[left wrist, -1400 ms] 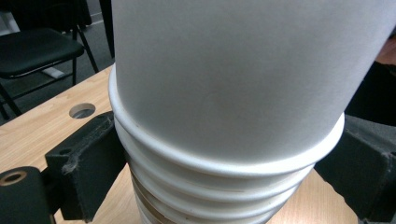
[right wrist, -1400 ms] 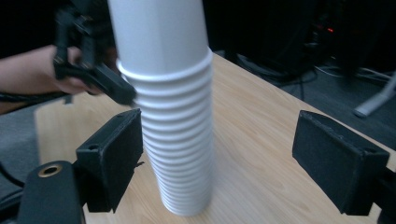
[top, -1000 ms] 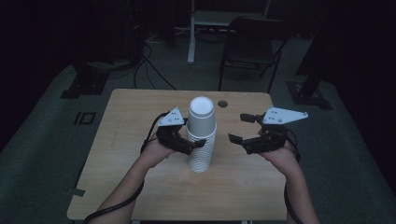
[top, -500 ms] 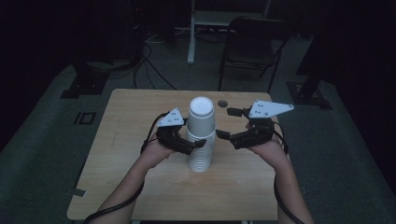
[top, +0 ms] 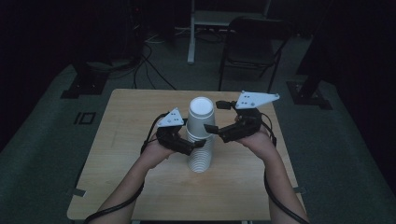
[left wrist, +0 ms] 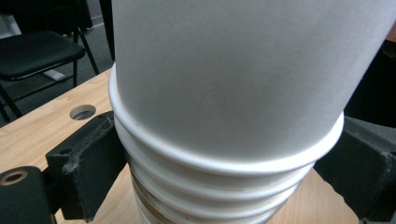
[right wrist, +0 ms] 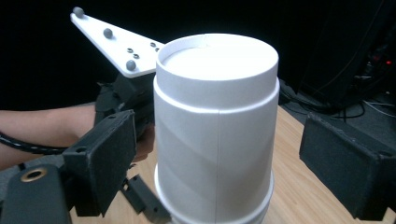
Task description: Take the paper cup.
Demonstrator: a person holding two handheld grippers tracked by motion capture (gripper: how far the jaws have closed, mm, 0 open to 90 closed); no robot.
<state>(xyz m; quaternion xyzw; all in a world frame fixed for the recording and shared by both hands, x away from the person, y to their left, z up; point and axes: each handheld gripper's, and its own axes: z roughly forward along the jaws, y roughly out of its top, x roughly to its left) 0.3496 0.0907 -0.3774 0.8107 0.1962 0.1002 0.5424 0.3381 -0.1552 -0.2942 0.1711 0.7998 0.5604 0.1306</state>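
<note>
The right gripper (top: pixel 218 119), jaws just opened wide and holding nothing, straddles the upright top cup (top: pixel 201 116) from three o'clock, while the left gripper (top: pixel 186 142) clamps the stack (top: pixel 200 156) below.

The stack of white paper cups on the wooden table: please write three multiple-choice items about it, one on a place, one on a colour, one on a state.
1. Where does the cup stack stand on the table?
A. near the middle
B. at the left edge
C. on the chair

2. What colour are the cups?
A. red
B. white
C. blue

3. How does the right gripper stand at the top cup?
A. shut on it
B. jaws open on either side of it
C. lying flat on the table

Answers: 1 A, the high view shows the stack central, between both hands. 2 B, all views show white cups. 3 B, the right gripper view shows gaps between both pads and the cup; the jaws have just been opening.
</note>
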